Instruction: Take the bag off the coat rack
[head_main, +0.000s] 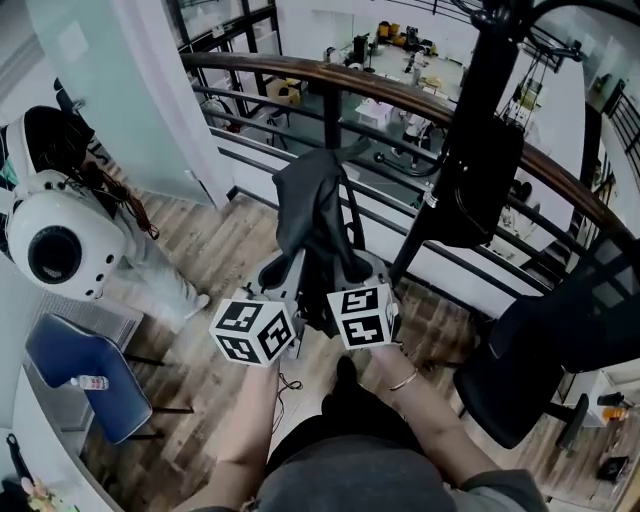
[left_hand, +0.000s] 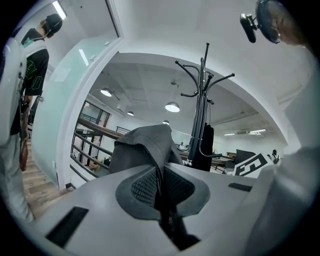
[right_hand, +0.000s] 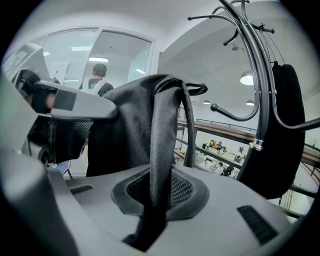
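A dark grey bag hangs between my two grippers, in front of the railing and left of the black coat rack. It touches no hook that I can see. My left gripper is shut on a fold of the bag's fabric. My right gripper is shut on the bag's woven strap, which runs up over the bag's top. In the right gripper view the coat rack stands close on the right, its hooks above the bag. In the left gripper view the coat rack stands further off.
A second black bag still hangs on the rack's pole. A brown-topped railing runs behind, with a drop to a lower floor. A black office chair is at the right, a blue chair at the lower left. A person stands at the left.
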